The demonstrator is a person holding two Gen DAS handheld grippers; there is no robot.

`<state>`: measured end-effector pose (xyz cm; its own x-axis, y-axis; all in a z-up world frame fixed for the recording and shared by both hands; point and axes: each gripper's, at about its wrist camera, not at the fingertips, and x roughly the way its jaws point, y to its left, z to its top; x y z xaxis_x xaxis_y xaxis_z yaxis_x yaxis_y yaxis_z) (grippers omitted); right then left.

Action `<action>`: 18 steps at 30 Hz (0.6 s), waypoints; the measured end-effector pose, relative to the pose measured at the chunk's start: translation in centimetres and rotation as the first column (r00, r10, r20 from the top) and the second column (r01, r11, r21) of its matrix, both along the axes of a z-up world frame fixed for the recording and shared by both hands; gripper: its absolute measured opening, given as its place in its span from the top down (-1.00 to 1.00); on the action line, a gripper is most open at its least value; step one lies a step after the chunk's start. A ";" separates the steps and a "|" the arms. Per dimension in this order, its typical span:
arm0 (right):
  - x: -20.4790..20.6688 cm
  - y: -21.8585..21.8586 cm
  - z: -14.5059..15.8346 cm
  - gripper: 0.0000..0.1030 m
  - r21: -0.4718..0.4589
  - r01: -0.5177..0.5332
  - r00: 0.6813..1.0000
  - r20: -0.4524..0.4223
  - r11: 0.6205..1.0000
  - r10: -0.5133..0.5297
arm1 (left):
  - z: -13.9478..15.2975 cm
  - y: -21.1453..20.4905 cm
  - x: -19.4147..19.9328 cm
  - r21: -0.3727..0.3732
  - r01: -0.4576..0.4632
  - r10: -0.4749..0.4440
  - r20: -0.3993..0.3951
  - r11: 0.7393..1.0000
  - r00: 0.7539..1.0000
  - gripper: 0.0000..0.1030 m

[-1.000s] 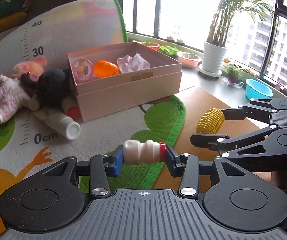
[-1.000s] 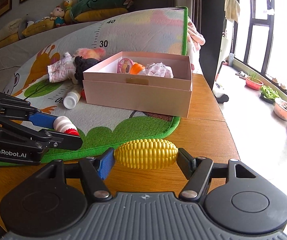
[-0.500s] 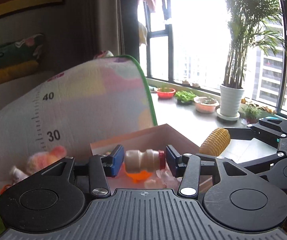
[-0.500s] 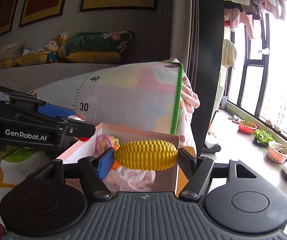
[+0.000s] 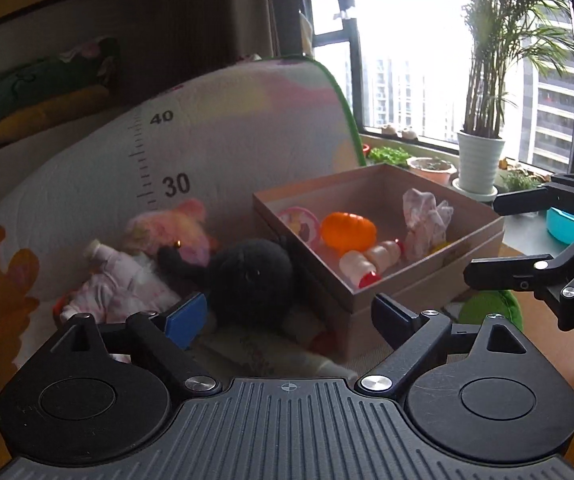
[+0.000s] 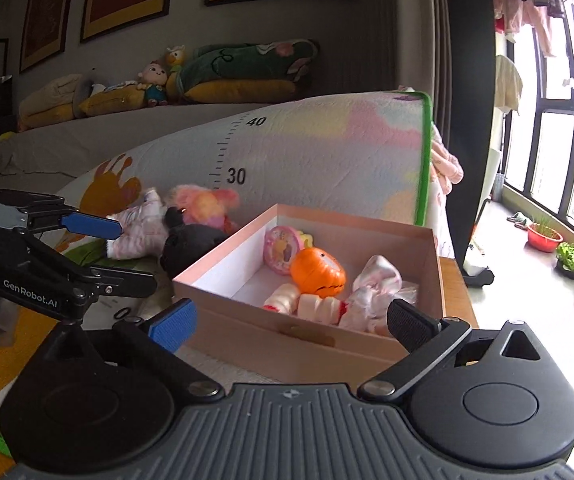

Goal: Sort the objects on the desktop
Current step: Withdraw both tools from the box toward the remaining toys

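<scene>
Risk: the toys still outside the box (image 5: 427, 280) lie bunched against its left wall on the play mat (image 5: 247, 128). The black plush (image 5: 247, 284), the pink doll (image 5: 127, 284) and the white tube (image 5: 279, 360) touch or overlap. A grab at the black plush could drag the doll with it, or catch only loose fur and slip. The tube lies close under the left gripper (image 5: 287, 316), partly hidden by its body; a blind close there could pinch the mat instead.

Second risk: the box is getting crowded at its near-right corner. Two small bottles (image 6: 303, 302), an orange toy (image 6: 319, 272) and a crumpled cloth (image 6: 375, 288) sit together, so a further drop from height could bounce out over the low rim.

Left gripper: jaws spread wide, nothing between them, touching nothing.

Right gripper (image 6: 291, 320): likewise wide and empty, held just before the near wall of the box.
</scene>
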<state>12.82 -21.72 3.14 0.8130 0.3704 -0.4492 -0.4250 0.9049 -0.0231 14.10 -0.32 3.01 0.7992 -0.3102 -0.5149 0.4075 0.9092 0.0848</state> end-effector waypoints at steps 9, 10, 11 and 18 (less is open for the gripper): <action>0.9 3.5 -4.1 -1.00 -0.031 -0.059 0.976 -0.210 0.998 0.051 | -2.3 2.9 0.5 -0.031 -0.052 0.050 -0.076 0.998 0.996 -0.84; 1.2 3.4 -4.2 -1.00 -0.022 -0.054 0.973 -0.228 0.998 0.047 | -2.1 3.1 0.7 -0.040 -0.057 0.054 -0.072 0.998 0.996 -0.84; 1.3 3.5 -4.3 -1.00 -0.021 -0.051 0.970 -0.238 0.998 0.044 | -1.9 3.2 1.0 -0.049 -0.061 0.058 -0.064 0.997 0.996 -0.84; 1.3 4.5 -4.6 -1.00 -0.082 -0.047 0.968 -0.249 0.996 0.025 | -1.4 2.9 2.7 -0.070 -0.087 0.084 -0.047 0.994 0.995 -0.86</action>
<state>14.13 -17.26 -1.48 0.6597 0.3484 -0.6659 -0.4595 0.8881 0.0094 16.83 2.59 1.58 0.8016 -0.2794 -0.5285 0.3300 0.9440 0.0016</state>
